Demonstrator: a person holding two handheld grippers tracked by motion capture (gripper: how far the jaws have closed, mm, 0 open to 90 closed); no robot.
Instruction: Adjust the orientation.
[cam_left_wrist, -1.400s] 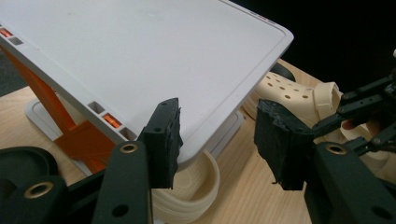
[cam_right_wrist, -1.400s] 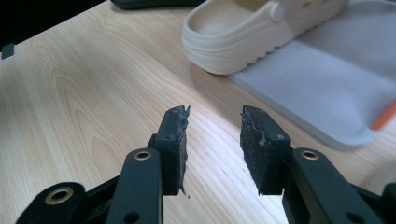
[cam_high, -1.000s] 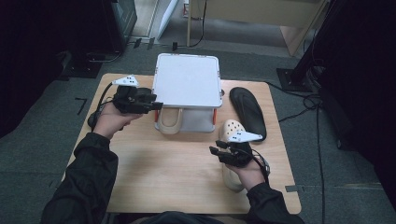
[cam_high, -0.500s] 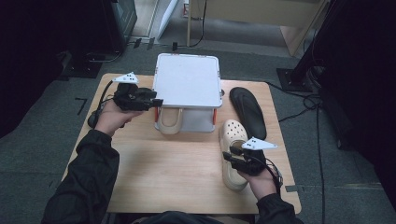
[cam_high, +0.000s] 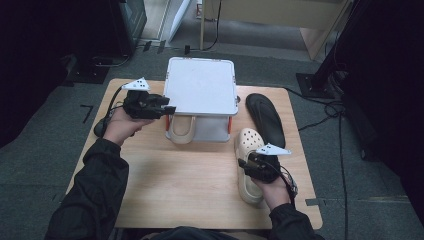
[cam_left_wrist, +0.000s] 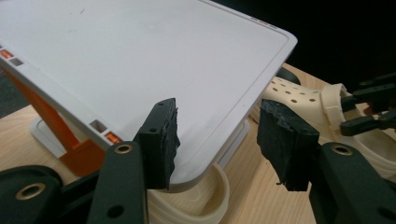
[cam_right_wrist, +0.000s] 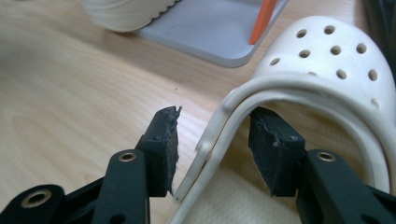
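A white two-tier rack with orange posts stands at the table's back middle. One cream clog lies on its lower tier, heel toward me. A second cream clog lies on the table to the right. My left gripper is open at the rack's front left corner; in the left gripper view the top plate's corner sits between the jaws. My right gripper is open astride the second clog's heel strap, one jaw inside and one outside.
A black sandal lies flat to the right of the rack, just beyond the second clog. The wooden table has bare surface at its front middle and left. Dark carpet and cables surround the table.
My right gripper has drawn back from the clog's toe toward me and come down over its heel strap. The left gripper has stayed by the rack's corner.
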